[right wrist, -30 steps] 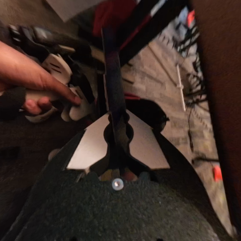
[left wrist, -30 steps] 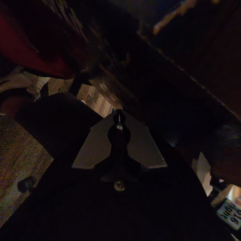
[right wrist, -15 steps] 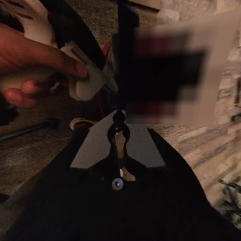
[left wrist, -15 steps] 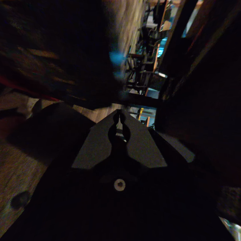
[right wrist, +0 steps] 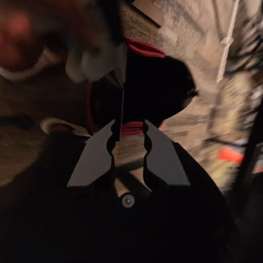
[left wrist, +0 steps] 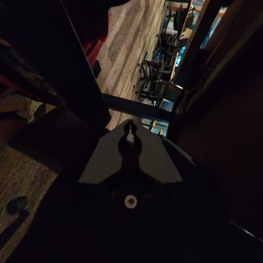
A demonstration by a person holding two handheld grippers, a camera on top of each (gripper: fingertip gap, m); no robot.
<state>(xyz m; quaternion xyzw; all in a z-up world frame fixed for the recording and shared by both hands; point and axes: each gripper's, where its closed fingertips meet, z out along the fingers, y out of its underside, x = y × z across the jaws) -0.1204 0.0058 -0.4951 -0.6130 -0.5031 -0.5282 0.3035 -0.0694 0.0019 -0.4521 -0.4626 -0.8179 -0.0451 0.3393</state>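
The scene is dim. My left gripper [left wrist: 130, 121] is shut with nothing visible between its tips. It points along a patterned carpet [left wrist: 128, 42], just right of a large dark flat panel [left wrist: 56, 56] and in front of a black crossbar [left wrist: 136, 109]. My right gripper [right wrist: 129, 121] is open. A thin dark panel edge [right wrist: 121, 99] stands upright between its fingers, close to the left finger [right wrist: 99, 149] and apart from the right one. Behind it is a black rounded thing [right wrist: 156, 88] with red trim [right wrist: 145, 48].
A dark brown wooden surface [left wrist: 227, 99] fills the right of the left wrist view. Office chairs [left wrist: 156, 74] stand farther off on the carpet. In the right wrist view, a blurred hand [right wrist: 17, 35] on a white handle [right wrist: 82, 64] is at upper left, and an orange item [right wrist: 230, 156] lies at the right.
My right gripper has opened and let go of the thin dark panel it was shut on. The left view swung from a dark underside toward the carpet and chairs, its gripper staying shut.
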